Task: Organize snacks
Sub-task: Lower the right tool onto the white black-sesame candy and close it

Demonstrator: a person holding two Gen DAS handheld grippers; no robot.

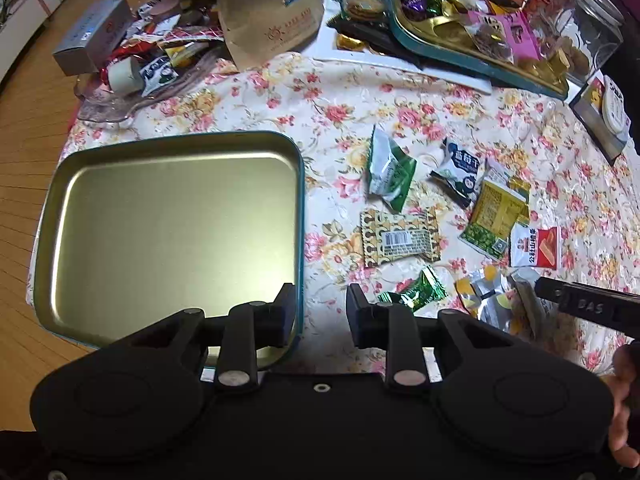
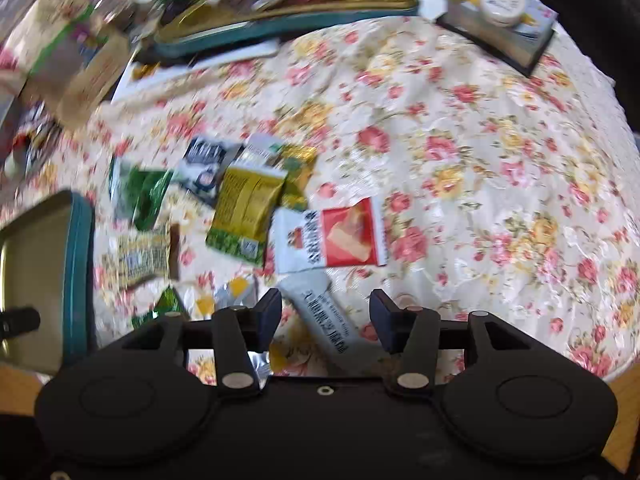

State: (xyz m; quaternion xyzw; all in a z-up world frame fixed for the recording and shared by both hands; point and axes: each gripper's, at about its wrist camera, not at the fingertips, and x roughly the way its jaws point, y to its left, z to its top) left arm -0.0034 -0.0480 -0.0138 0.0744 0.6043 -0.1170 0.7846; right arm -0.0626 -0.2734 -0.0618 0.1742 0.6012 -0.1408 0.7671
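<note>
You're at the pick-up step — your right hand-held gripper (image 2: 325,312), jaws apart, straddles the grey-white stick-shaped snack sachet (image 2: 328,320); clamp it, then carry toward nine o'clock into the empty teal-rimmed metal tin tray (image 2: 78,264). Your left hand-held gripper (image 1: 320,310) hangs apart, empty, at that tray's rim.

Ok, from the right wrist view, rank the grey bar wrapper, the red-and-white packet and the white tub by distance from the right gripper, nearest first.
1. Grey bar wrapper: lying between the right gripper's open fingers.
2. Red-and-white packet: just beyond it, mid-cloth.
3. White tub: far right corner, on a box.
</note>
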